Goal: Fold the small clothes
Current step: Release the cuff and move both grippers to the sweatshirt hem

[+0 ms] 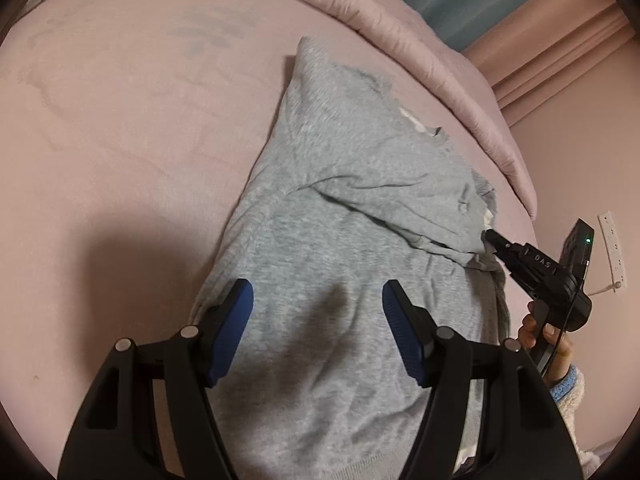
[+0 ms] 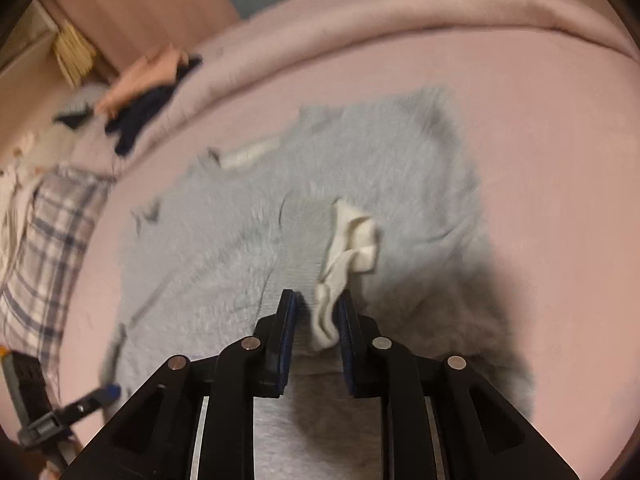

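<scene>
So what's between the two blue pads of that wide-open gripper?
Only the grey sweatshirt lying on the pink bed. In the left wrist view, the left gripper hovers open above it, nothing else between its pads.

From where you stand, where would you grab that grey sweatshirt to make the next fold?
Probably by the outer edge of the grey sweatshirt, coming in low from the side over the pink bedcover. Its middle lies flat with nothing to pinch; the edges and the folded sleeve form ridges that jaws can close on.
</scene>
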